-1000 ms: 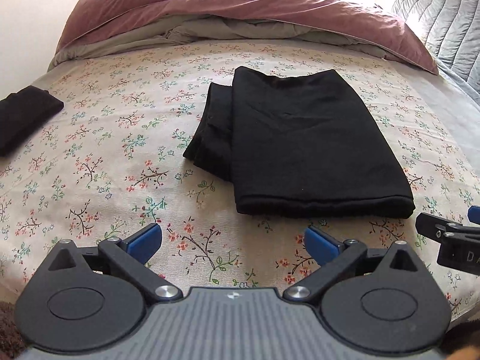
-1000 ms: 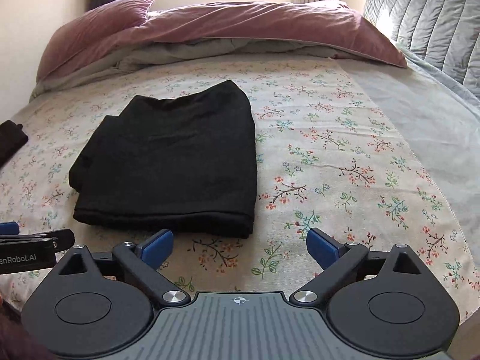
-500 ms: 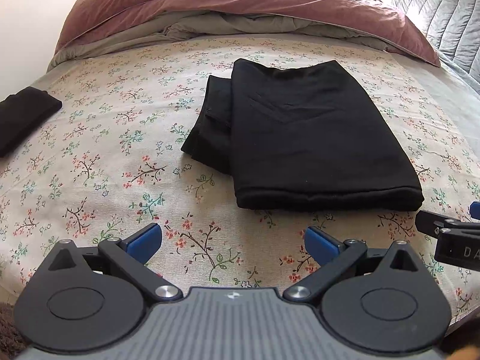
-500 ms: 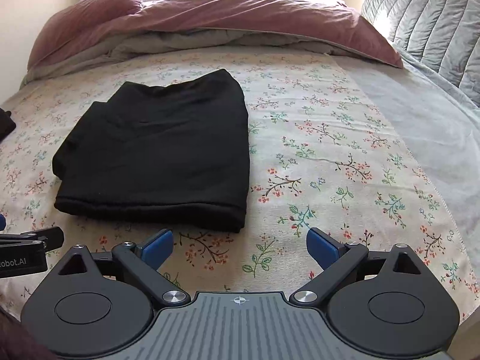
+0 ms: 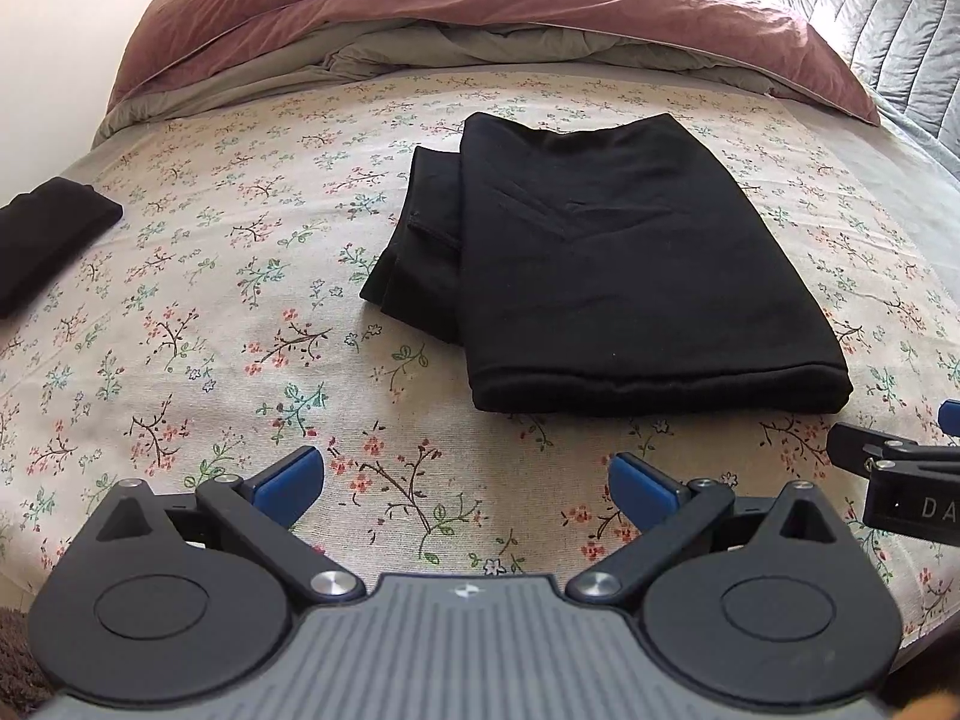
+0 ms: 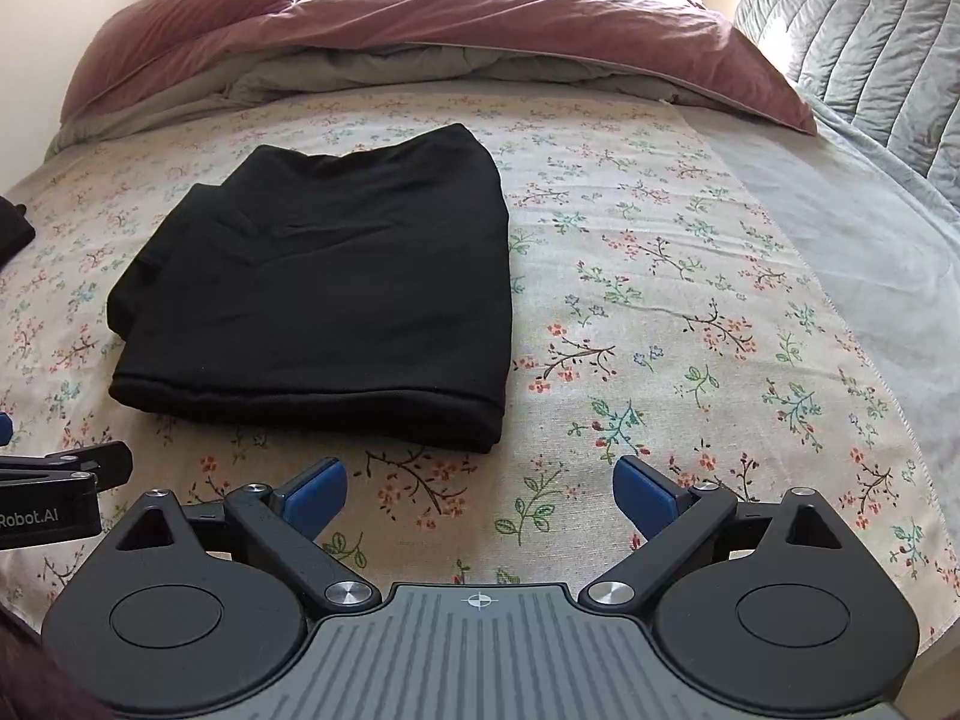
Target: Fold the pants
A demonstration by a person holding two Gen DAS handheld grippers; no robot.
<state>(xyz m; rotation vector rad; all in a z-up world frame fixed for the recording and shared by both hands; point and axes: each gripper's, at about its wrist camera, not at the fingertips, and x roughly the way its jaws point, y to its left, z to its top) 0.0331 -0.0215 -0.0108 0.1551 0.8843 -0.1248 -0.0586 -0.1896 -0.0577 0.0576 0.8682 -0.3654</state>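
While your left gripper and right gripper hover with blue-padded fingers spread apart and empty, the black pants lie folded into a thick, soft rectangle on the floral bed sheet, just beyond both, below the rumpled mauve duvet.

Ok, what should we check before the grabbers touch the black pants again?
1. Left gripper open and holding nothing: ok.
2. Right gripper open and holding nothing: ok.
3. Black pants lie folded on the flowery sheet: ok.
4. Edges line up: not ok, a lower layer sticks out on one side.
5. Other black cloth lies apart from the pants: ok.
6. Layers underneath smooth: cannot tell.
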